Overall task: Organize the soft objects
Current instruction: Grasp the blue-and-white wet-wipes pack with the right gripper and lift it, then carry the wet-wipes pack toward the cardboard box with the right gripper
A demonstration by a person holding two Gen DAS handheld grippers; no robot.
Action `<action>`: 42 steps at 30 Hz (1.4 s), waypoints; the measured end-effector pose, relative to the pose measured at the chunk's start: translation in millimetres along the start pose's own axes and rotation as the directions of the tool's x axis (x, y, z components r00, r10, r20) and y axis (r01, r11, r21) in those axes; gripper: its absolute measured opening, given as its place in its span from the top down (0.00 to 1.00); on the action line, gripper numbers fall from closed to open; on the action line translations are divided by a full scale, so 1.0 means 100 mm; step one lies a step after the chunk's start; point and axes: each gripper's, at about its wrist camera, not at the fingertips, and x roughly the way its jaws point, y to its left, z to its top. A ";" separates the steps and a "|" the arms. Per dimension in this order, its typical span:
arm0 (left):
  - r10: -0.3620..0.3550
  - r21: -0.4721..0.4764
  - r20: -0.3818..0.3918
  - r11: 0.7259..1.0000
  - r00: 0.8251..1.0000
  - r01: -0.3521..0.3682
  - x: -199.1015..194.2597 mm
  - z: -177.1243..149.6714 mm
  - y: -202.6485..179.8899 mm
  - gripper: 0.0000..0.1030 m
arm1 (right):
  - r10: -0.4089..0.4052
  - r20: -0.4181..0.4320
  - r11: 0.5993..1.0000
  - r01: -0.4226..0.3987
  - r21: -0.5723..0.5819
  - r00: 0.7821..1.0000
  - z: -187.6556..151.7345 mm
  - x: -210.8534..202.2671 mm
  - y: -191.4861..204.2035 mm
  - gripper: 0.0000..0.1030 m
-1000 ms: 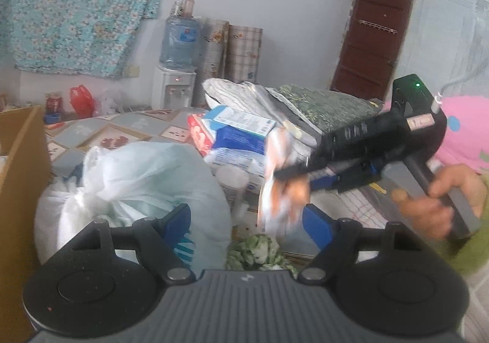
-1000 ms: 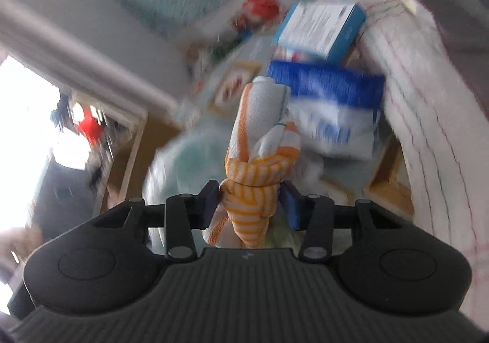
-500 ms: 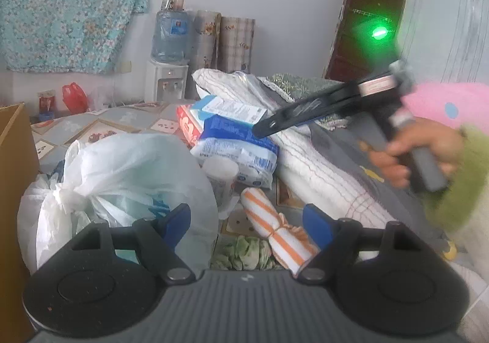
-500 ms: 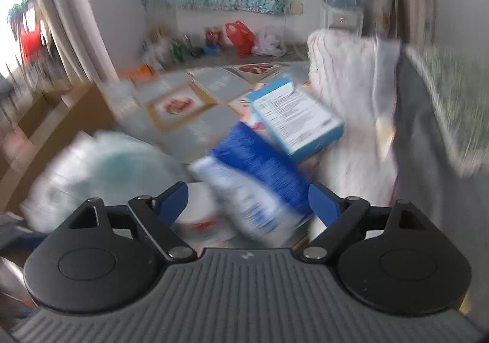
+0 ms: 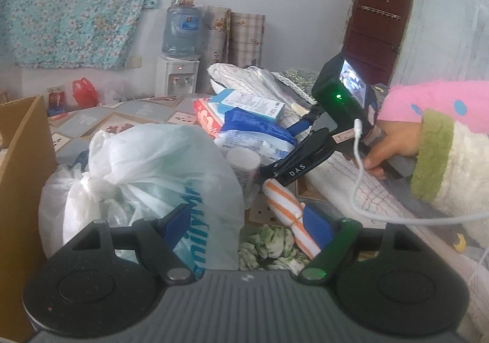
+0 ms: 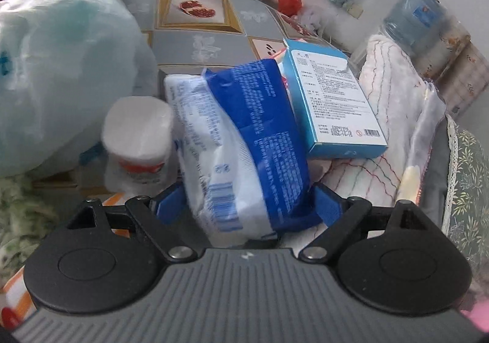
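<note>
- Left claw is released, nothing in it. It just hangs over the pile with its fingers spread.
- In the left wrist view, the orange-striped cloth roll lies on the floor at about 5 o'clock from centre. It's tied in the middle and sits partly behind that claw's right pad.
- At the roll's 7 o'clock there's a crumpled green-and-white cloth, touching it.
- The big knotted white plastic bag fills the 8 o'clock side, right up against a cardboard box at 9.
- Right claw is spread wide and tipped down. The blue-and-white soft pack sits between its pads. The pack doesn't look squashed, so I'd call it released, not gripping.
- A light-blue carton lies partly on that pack, at its 2 o'clock, and leans on the white quilt.
- At the pack's 9 o'clock is a wrapped white cylinder with a red label, just beside it.
- From the left wrist view, the person's hand comes in at 3 o'clock in a pink sleeve with a green cuff, holding the right claw's handle above the striped roll.
</note>
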 end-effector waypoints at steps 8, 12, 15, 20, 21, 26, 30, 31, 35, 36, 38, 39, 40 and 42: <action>-0.013 -0.040 0.022 0.999 1.000 0.013 -0.27 -0.05 0.12 0.21 | -0.024 0.063 0.988 0.014 0.156 0.998 -0.04 -0.22 -0.08 0.30; -0.029 -0.063 0.039 0.998 0.999 0.031 -0.46 -0.10 0.16 0.21 | 0.032 0.138 0.926 -0.082 0.370 0.990 -0.12 -0.57 -0.38 0.31; -0.048 -0.073 0.055 0.996 0.997 0.052 -0.64 -0.15 0.18 0.20 | 0.088 0.223 0.845 -0.191 0.500 0.971 -0.23 -0.86 -0.54 0.31; -0.100 -0.084 0.084 0.991 0.992 0.107 -0.96 -0.28 0.21 0.16 | 0.207 0.409 0.693 -0.429 0.580 0.889 -0.50 -1.44 -0.36 0.30; -0.116 -0.089 0.088 0.988 0.989 0.123 -1.03 -0.32 0.23 0.16 | 0.238 0.443 0.669 -0.476 0.570 0.864 -0.55 -1.54 -0.26 0.30; -0.168 -0.107 0.096 0.978 0.981 0.178 -1.37 -0.54 0.30 0.14 | 0.434 0.568 0.466 -0.714 0.523 0.699 -0.87 -1.74 0.40 0.30; -0.160 -0.111 0.088 0.979 0.983 0.170 -1.60 -0.76 0.36 0.13 | 0.572 0.590 0.280 -0.812 0.512 0.570 -1.06 -1.57 1.01 0.30; -0.152 -0.117 0.083 0.980 0.985 0.161 -1.64 -0.82 0.37 0.13 | 0.588 0.591 0.247 -0.818 0.519 0.552 -1.10 -1.51 1.14 0.30; -0.152 -0.186 0.076 0.969 0.985 0.164 -1.69 -0.98 0.44 0.13 | 0.585 0.624 0.137 -0.821 0.554 0.518 -1.25 -1.28 1.42 0.30; -0.153 -0.196 0.079 0.967 0.985 0.166 -1.68 -0.99 0.44 0.13 | 0.574 0.630 0.120 -0.815 0.567 0.523 -1.29 -1.24 1.45 0.30; -0.148 -0.186 0.100 0.969 0.984 0.164 -1.64 -0.99 0.40 0.13 | 0.552 0.649 0.094 -0.812 0.575 0.524 -1.32 -1.18 1.49 0.30; -0.139 -0.162 0.112 0.974 0.984 0.156 -1.61 -0.97 0.35 0.13 | 0.546 0.657 0.085 -0.814 0.574 0.520 -1.34 -1.19 1.52 0.30; -0.129 -0.134 0.117 0.980 0.985 0.144 -1.58 -0.94 0.29 0.13 | 0.541 0.669 0.074 -0.822 0.565 0.509 -1.36 -1.20 1.55 0.29; -0.109 -0.058 0.127 0.991 0.986 0.117 -1.51 -0.90 0.14 0.13 | 0.535 0.693 0.050 -0.838 0.544 0.482 -1.38 -1.21 1.58 0.29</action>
